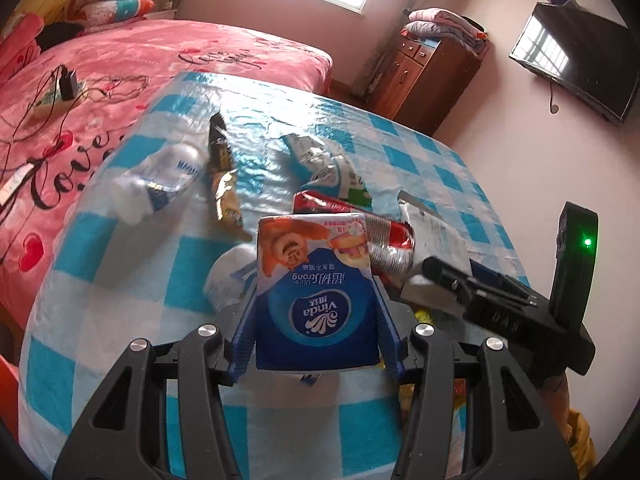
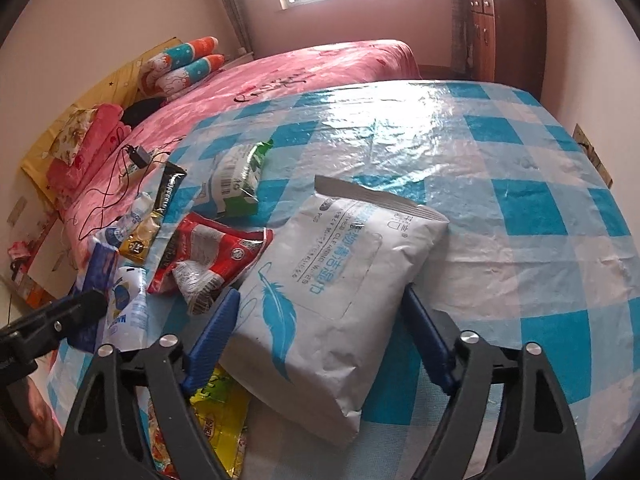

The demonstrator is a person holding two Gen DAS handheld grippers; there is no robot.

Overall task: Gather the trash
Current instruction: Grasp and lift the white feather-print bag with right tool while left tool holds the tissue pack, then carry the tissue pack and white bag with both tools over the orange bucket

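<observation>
A blue Vinda tissue pack [image 1: 316,280] stands upright between the blue pads of my left gripper [image 1: 316,284], which is shut on it above the checked table's near edge. A white wet-wipes pack [image 2: 340,280] with a blue feather print lies between the pads of my right gripper [image 2: 320,296], and both pads touch its sides. In the left wrist view the right gripper [image 1: 436,276] reaches in from the right. More trash lies on the table: a crumpled red wrapper [image 2: 212,248], a green-and-white pouch [image 2: 236,176], a black-and-gold sachet [image 2: 160,208] and a clear blue-printed wrapper [image 1: 168,176].
The blue-and-white checked tablecloth [image 2: 500,200] stretches away to the right. A pink bed [image 1: 120,60] with a charger and cables borders the table. A wooden cabinet [image 1: 424,68] and a wall TV [image 1: 576,60] stand beyond. A yellow bag [image 2: 216,420] hangs below the near edge.
</observation>
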